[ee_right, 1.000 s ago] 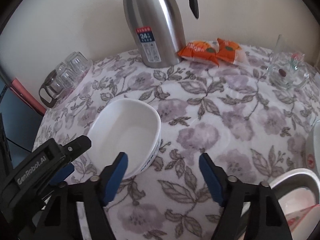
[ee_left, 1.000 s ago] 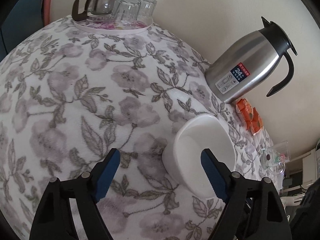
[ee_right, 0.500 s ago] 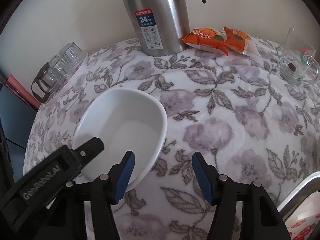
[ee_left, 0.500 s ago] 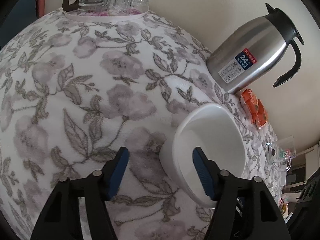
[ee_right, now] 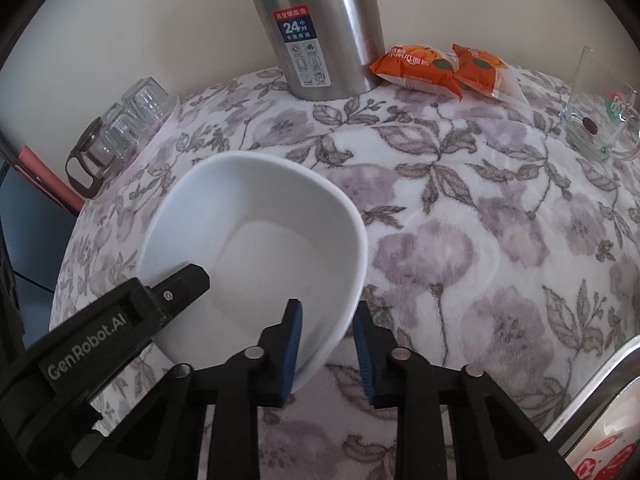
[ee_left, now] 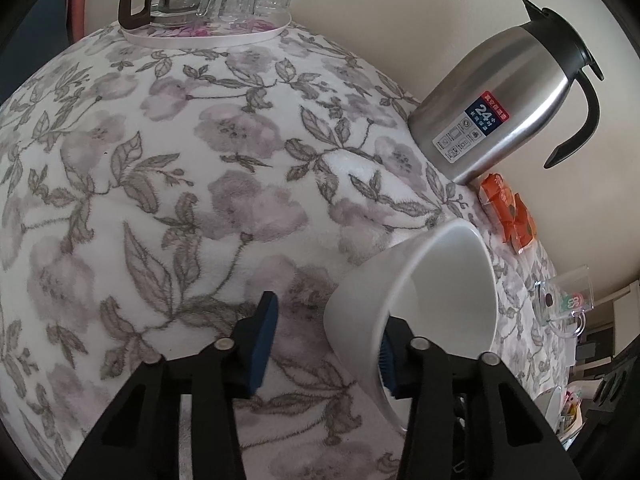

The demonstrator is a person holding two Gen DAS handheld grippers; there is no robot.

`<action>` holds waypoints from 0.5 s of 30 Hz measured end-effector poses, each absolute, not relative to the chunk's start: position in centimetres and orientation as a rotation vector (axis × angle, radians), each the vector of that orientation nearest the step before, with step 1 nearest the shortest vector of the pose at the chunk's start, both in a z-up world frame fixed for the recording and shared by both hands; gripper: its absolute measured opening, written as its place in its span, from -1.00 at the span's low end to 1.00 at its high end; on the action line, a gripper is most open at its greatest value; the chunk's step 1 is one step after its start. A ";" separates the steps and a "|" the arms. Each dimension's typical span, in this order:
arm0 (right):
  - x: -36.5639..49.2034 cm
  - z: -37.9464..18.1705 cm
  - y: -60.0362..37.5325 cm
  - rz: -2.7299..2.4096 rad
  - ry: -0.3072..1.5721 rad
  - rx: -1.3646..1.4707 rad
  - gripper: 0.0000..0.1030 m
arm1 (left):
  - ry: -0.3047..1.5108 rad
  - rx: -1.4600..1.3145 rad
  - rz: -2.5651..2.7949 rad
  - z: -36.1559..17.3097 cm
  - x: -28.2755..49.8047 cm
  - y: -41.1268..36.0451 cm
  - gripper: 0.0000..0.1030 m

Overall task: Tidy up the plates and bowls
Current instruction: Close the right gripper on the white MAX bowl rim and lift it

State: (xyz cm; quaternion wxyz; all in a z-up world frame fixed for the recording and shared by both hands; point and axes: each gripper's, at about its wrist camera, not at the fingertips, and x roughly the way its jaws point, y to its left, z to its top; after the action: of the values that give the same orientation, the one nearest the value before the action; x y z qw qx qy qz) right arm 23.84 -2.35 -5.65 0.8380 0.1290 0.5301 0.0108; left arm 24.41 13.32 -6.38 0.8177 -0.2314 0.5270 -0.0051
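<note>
A white squarish bowl (ee_right: 256, 248) sits on the flowered tablecloth, tilted. My right gripper (ee_right: 328, 344) straddles its near rim, one blue pad inside and one outside, with small gaps to the wall. My left gripper (ee_left: 326, 344) straddles the bowl's (ee_left: 432, 292) left wall, right pad inside against the wall, left pad well outside it. The left gripper's finger (ee_right: 176, 288) shows over the bowl's left rim in the right wrist view. Neither gripper has closed fully on the wall.
A steel thermos jug (ee_right: 320, 28) stands at the back by the wall, with orange snack packets (ee_right: 436, 68) beside it. A tray with glasses and a glass pot (ee_left: 208, 4) is far left. A glass mug (ee_right: 600, 120) is right; a metal tray edge (ee_right: 592, 396) is near right.
Both grippers have moved forward onto the bowl and narrowed around its walls. The bowl now looks tipped up toward the right.
</note>
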 end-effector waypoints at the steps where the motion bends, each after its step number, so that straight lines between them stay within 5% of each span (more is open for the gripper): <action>1: 23.8 -5.7 -2.3 0.027 1.123 0.273 -0.57 | 1.121 -0.493 -0.016 -6.4 24.4 13.3 -0.16; 8: 23.7 -5.4 -2.0 0.044 1.117 0.252 -0.65 | 1.113 -0.480 -0.060 -6.2 24.4 12.6 -0.69; 15: 23.3 -5.0 -2.1 0.035 1.113 0.245 -0.65 | 1.120 -0.475 -0.075 -5.9 24.4 12.5 -0.70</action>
State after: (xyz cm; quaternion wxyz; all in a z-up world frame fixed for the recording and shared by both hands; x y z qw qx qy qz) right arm 23.28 -2.08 -5.05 0.8420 0.1158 0.5267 0.0167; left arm 24.39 12.49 -5.89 0.8201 -0.2232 0.5258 -0.0352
